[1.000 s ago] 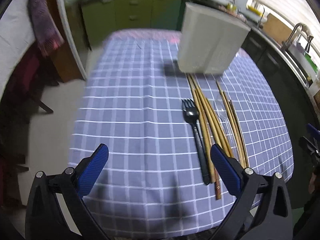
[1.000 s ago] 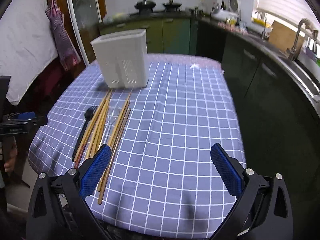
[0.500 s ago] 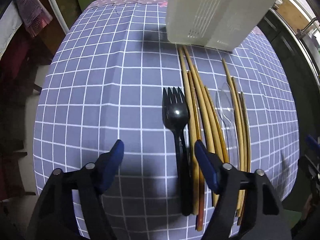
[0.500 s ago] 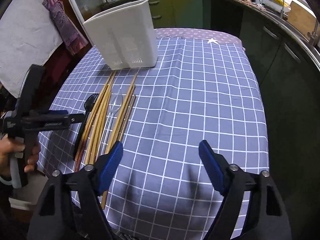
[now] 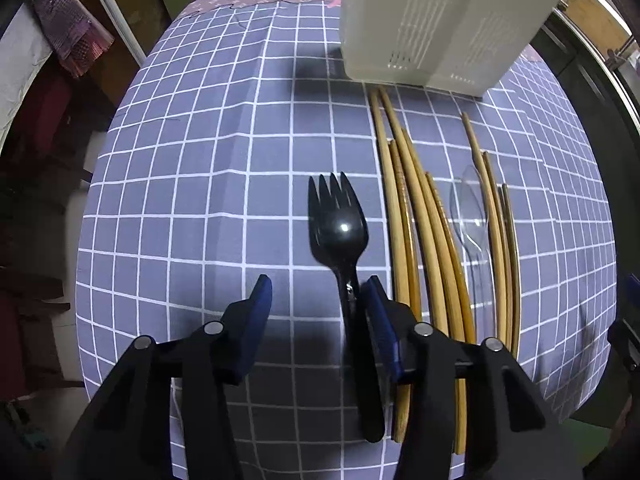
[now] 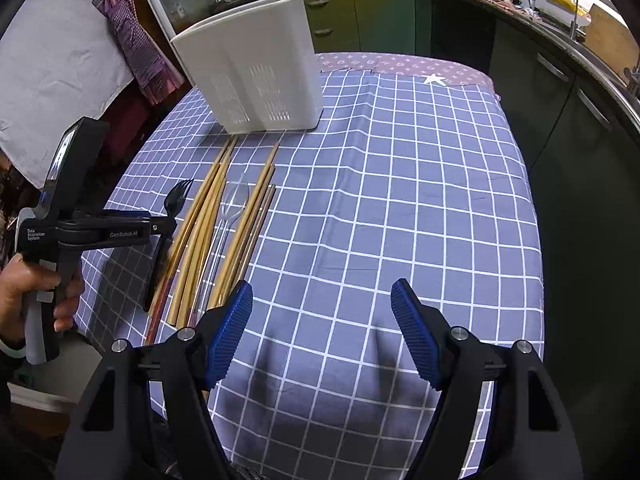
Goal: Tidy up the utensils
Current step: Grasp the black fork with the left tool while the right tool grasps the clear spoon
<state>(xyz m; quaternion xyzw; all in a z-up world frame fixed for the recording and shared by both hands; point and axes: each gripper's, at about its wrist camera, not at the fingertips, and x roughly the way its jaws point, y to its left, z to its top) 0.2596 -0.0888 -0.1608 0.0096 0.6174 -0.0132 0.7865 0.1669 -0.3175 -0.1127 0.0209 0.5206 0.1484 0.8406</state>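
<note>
Low in the left wrist view, the left gripper [image 5: 316, 300] has its blue fingers [image 5: 258, 304] spread apart, one on each side of the black plastic fork [image 5: 340, 236]. The fork's handle lies close against the right finger, with a wide gap to the left finger. The fork lies flat on the table [image 5: 200, 200] with its checked cloth. Its long way runs straight up the frame, prongs pointing away from the fingers, so the fingers stand across the handle. A squeeze looks like the next move.

Just right of the fork lie the wooden chopsticks [image 5: 408, 208] and a clear plastic spoon [image 5: 474, 216], all pointing the same way.

Low in the right wrist view, the right gripper [image 6: 322, 328] has its fingers spread wide over bare cloth, holding nothing. The fork is well off to its left, so the left gripper is much nearer.

Farthest away, at the top of the frame, stands the white utensil holder [image 5: 440, 20], just past the chopstick tips.
</note>
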